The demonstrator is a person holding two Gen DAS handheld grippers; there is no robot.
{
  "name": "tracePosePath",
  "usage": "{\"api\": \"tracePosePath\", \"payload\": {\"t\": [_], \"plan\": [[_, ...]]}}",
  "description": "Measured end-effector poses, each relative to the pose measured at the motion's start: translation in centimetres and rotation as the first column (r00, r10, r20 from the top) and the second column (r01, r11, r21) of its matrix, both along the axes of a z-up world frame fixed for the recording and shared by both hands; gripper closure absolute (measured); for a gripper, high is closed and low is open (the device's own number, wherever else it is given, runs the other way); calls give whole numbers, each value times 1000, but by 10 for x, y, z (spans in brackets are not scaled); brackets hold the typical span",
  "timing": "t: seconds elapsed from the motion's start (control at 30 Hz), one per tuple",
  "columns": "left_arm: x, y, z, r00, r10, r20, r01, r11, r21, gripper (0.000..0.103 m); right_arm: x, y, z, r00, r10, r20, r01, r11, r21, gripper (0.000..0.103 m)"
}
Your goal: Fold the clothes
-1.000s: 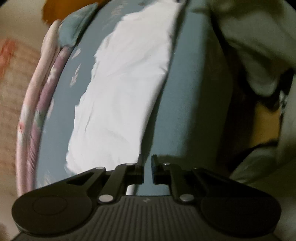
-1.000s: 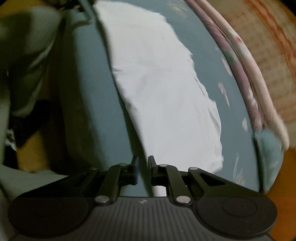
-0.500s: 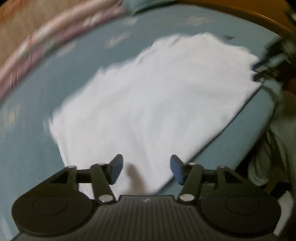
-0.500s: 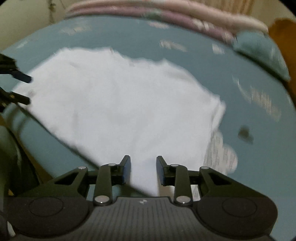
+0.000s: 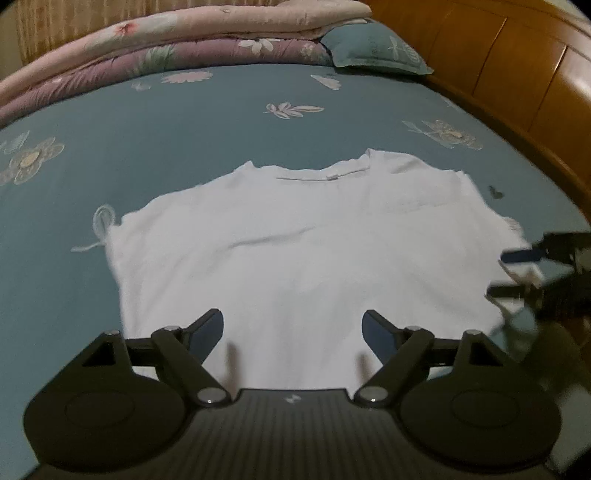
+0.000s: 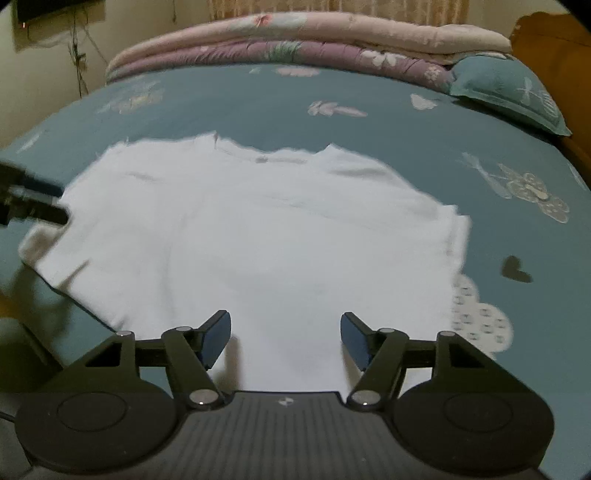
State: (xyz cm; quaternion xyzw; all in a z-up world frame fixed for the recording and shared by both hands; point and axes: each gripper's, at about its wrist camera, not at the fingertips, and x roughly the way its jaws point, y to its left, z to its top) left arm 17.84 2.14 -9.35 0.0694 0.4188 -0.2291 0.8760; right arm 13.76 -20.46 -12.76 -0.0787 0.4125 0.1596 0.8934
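Nearest the left wrist camera, the left gripper [image 5: 293, 330] hung over the near hem of the white T-shirt [image 5: 295, 251]. Its jaws stood wide and were opening further, with only the flat cloth below the gap and nothing pressed between the blue pads. The right gripper [image 6: 285, 334] sat the same way above the near hem in its own view, jaws wide and opening, holding nothing.

The T-shirt lay spread flat on the bed [image 5: 184, 122], hem toward the cameras and collar [image 5: 332, 171] toward the far side. In the left wrist view the right gripper's fingers [image 5: 524, 254] showed at the right edge, over the shirt's right-hand corner, where a bit of cloth looked bunched; whether they touched it could not be told. In the right wrist view the left gripper's fingers [image 6: 37, 206] came in from the left edge, over the shirt's left side.

Around the shirt, the teal bedsheet [image 6: 406, 133] carried pale flower and leaf prints. A small dark heart-shaped mark [image 6: 515, 271] lay on the sheet just beside the shirt's right edge.

Farther back, a teal pillow [image 5: 376, 51] rested near the wooden headboard [image 5: 517, 81]. Folded quilts [image 5: 177, 48], pink over purple, were stacked along the far edge of the bed. Beyond them hung a curtain [image 6: 332, 7].
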Motion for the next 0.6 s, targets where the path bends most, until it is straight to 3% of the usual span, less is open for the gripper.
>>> {"api": "tracePosePath", "payload": {"t": [0.03, 0.1, 0.13, 0.17, 0.27, 0.4, 0.43, 0.6], "plan": [[3, -4, -7, 1000, 13, -3, -13, 1000, 15, 20, 0, 5, -6, 1000, -1, -5, 1, 1000, -18, 27], [4, -7, -21, 1000, 24, -7, -24, 999, 35, 20, -9, 6, -12, 999, -6, 32, 7, 999, -39, 8], [3, -7, -27, 1000, 27, -8, -26, 999, 42, 17, -11, 3, -15, 999, -27, 35, 28, 999, -27, 7], [2, -8, -31, 1000, 22, -9, -22, 998, 51, 13, -12, -2, -16, 999, -46, 29, 46, 999, 3, 7], [4, -16, -19, 999, -35, -4, 35, 996, 82, 13, -13, -13, -8, 997, -69, 46, 68, 997, 34, 8], [20, -24, -1, 998, -52, 33, 52, 998, 20, 12, 5, -27, 12, 989, -117, 93, 106, 988, 115, 7], [26, -27, -1, 998, -54, 27, 54, 999, -3, 12, 14, -30, 14, 987, -129, 93, 115, 982, 148, 7], [49, -43, -24, 997, -78, -22, 78, 997, -22, 12, 60, -34, -2, 985, -158, 71, 147, 980, 137, 7]]}}
